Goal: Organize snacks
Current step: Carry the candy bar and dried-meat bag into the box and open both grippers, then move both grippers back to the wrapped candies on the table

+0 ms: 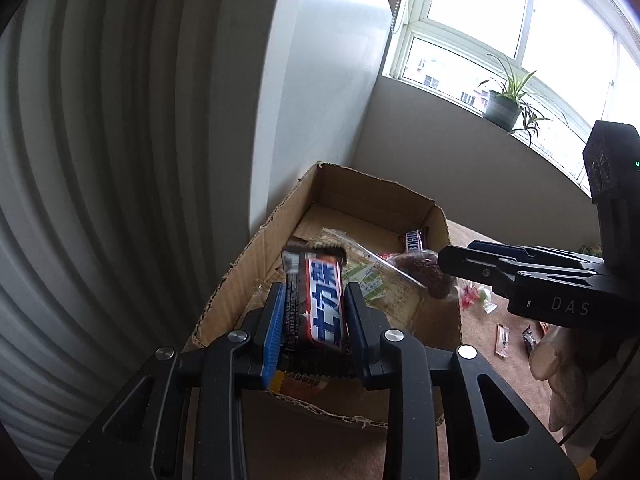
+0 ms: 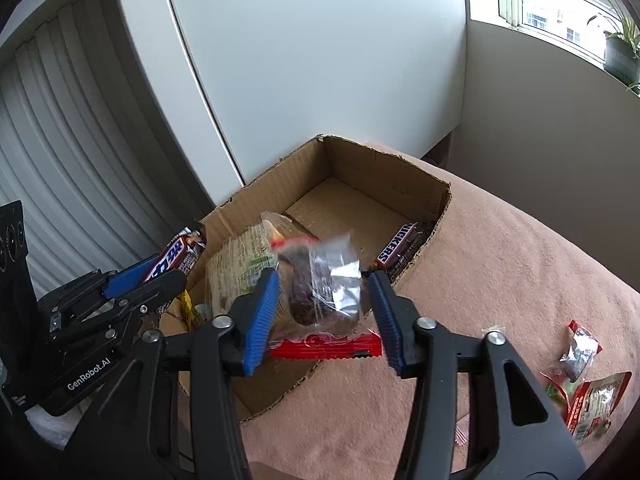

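Both grippers hang over the cardboard box (image 2: 400, 176), the landmark here. Inside it lie a green-printed packet (image 2: 236, 268) and a Snickers bar (image 2: 400, 246) against its far wall. Right gripper (image 2: 324, 312) stands parted, a clear-wrapped dark snack (image 2: 320, 284) loose between the pads above the box. Left gripper (image 1: 316, 312) clamps a chocolate bar (image 1: 324, 304). Dropping is the step in hand; next, release that bar over the box, then fetch the loose sweets (image 2: 580, 348) outside it.

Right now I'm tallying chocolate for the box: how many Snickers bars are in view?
2. One Snickers bar is clamped in the left hand-held gripper; the other Snickers bar lies in the cardboard box, against its right wall. More may be hidden.
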`<state>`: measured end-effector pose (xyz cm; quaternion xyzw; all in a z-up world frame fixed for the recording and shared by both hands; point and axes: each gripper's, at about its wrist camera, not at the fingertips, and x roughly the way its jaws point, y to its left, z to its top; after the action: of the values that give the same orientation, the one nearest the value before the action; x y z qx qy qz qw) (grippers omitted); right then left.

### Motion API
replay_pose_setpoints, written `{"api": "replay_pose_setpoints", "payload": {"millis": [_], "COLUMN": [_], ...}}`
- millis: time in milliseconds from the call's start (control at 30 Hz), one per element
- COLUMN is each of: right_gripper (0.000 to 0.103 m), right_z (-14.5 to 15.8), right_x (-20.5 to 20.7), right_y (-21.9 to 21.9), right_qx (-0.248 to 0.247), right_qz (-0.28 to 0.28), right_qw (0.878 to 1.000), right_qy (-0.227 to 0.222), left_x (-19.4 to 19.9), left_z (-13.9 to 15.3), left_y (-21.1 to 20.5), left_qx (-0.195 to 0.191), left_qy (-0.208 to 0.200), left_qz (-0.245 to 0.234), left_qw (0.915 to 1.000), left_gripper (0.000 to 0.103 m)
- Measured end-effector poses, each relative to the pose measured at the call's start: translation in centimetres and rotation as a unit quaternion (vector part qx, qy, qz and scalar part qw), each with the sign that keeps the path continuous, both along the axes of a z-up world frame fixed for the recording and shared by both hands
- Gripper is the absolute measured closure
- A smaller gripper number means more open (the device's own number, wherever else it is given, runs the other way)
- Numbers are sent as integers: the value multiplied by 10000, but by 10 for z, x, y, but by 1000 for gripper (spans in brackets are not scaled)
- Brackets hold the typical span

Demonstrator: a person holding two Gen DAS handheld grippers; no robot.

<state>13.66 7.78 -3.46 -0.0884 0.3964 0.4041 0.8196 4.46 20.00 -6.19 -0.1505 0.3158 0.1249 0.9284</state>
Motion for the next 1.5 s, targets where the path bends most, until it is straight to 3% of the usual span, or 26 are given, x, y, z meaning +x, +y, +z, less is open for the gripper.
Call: {"api": "replay_pose_setpoints", "payload": {"millis": [67,133,467,767,1033,1433,1500], "right_gripper": [37,35,35,35,35,35,41], "right_z": [1,1,9,12,-6,-48,-54], "right_x": [0,1,4,17,22,11,9], "right_y": [-3,-6,-48,-134,-211,-229,-227], "right_qx": [38,41,191,293,102,-210,-269], "right_qz": [-41,-50,-298,-779,-1276,-1213,-1177], "right_qw": [10000,10000,9994,9965,9916,9915,9918], "right_qy": [-20,-30,-46,33,171,413,425], "left_x": [-1,-3,-6,-1,11,56,63], "left_z": [1,3,10,22,25,-14,-24], "left_y": [-1,-2,-14,-46,-92,-172,-180], "left_qx": [-2,-6,6,-10,-40,36,72], "left_qy": [-28,-77,-214,-345,-369,284,434], "left_qz": [18,51,-53,-414,-1055,-2147,-2235], "left_qw": [10000,10000,9998,9985,9937,9763,9737], "left_gripper": [62,58,58,58,58,58,58]}}
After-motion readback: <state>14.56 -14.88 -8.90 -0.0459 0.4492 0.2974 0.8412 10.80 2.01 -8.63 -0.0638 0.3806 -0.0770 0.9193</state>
